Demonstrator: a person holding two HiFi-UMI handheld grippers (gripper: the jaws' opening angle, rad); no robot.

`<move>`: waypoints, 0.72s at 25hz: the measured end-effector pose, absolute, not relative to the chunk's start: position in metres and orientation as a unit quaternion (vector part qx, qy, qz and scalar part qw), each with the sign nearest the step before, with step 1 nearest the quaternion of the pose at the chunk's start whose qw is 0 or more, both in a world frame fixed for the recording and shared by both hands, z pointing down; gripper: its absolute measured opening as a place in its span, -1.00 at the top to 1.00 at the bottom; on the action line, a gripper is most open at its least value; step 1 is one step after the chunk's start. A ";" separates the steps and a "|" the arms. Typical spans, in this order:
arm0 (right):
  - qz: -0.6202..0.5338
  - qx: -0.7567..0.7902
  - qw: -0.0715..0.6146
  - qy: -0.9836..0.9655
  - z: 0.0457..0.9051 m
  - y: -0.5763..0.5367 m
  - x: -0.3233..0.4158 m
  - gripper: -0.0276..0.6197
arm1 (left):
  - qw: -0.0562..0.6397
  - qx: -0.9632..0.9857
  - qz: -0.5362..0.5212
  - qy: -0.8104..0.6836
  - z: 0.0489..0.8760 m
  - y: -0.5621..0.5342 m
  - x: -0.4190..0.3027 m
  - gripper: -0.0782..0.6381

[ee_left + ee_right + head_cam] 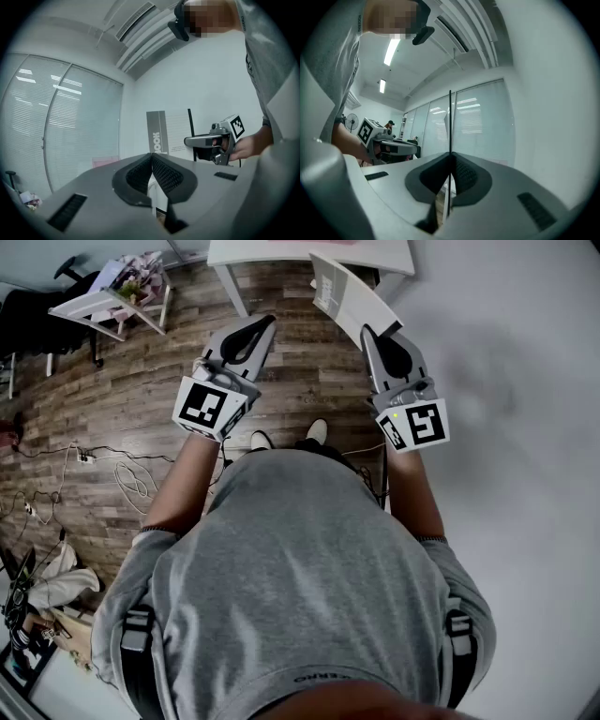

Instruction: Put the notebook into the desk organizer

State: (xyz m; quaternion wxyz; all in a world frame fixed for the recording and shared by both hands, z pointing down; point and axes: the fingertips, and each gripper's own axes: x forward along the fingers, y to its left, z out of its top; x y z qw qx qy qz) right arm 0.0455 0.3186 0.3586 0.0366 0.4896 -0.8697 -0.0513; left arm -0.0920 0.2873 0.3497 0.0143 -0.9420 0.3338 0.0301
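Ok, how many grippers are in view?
2. The left gripper is over the wood floor, fingers together and empty; the right gripper, beside it, is shut on the notebook.

Bare wood-plank floor (300, 381) open ahead up to white rectangular table (281, 251). Plain white wall (506, 381) runs beside right gripper (369, 333). Cluttered small white side table (103, 301) far left.
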 end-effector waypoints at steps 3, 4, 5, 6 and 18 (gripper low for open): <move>-0.051 0.490 0.042 -0.869 0.357 0.320 0.045 0.86 | 0.020 -0.944 0.034 0.327 0.354 0.291 -0.092 0.73; -0.050 0.491 0.041 -0.869 0.358 0.321 0.045 0.86 | 0.015 -0.944 0.035 0.328 0.355 0.291 -0.092 0.73; -0.047 0.494 0.036 -0.867 0.358 0.321 0.046 0.86 | 0.009 -0.944 0.035 0.329 0.358 0.291 -0.093 0.73; -0.044 0.497 0.029 -0.866 0.358 0.320 0.048 0.86 | 0.003 -0.943 0.035 0.330 0.360 0.289 -0.093 0.73; -0.036 0.482 0.034 -0.875 0.374 0.308 0.067 0.86 | -0.002 -0.939 0.024 0.342 0.369 0.271 -0.080 0.73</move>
